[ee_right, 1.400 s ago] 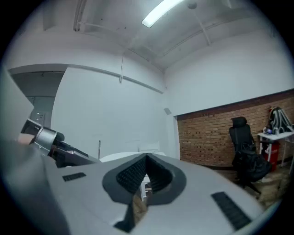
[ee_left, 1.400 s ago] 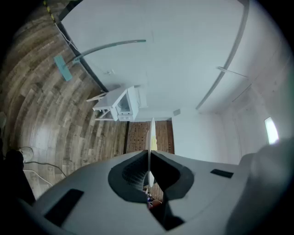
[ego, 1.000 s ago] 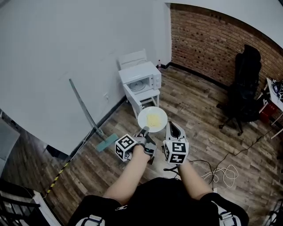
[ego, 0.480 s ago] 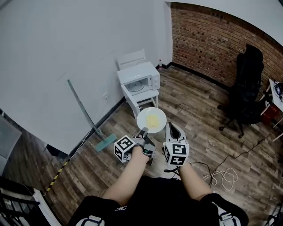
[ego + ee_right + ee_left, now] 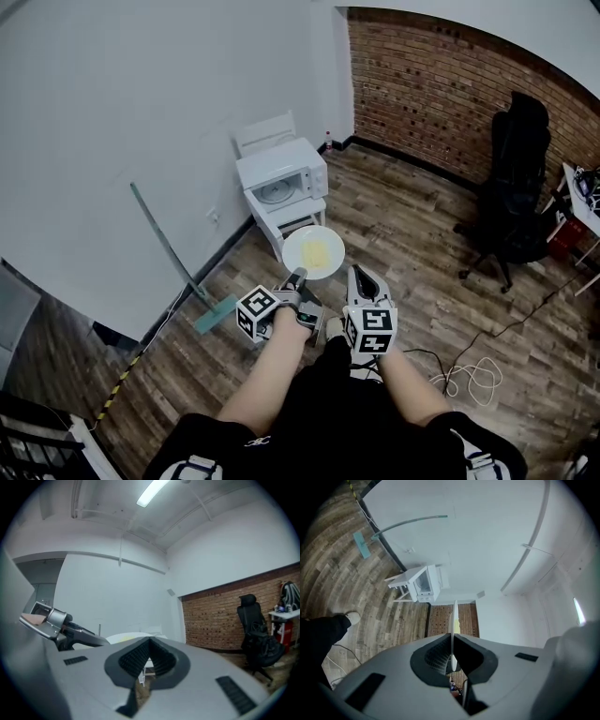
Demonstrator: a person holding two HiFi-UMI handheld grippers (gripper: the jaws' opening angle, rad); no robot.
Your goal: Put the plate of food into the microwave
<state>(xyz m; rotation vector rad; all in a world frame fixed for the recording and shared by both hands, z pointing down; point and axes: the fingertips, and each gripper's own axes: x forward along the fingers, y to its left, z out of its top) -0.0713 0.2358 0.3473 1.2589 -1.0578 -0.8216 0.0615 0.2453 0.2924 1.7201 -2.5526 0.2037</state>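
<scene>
— Where is the plate [image 5: 313, 251] sitting?
— The left gripper [image 5: 298, 275] is pinching its near rim and holding it in the air, yellow food [image 5: 320, 252] on top, short of the microwave [image 5: 281, 173].
— And the right gripper [image 5: 359, 275]?
— It is hovering just beside, jaws pressed together on nothing.

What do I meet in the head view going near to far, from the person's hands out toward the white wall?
Left gripper → plate of food that it grips by the rim → microwave → white chair.
</scene>
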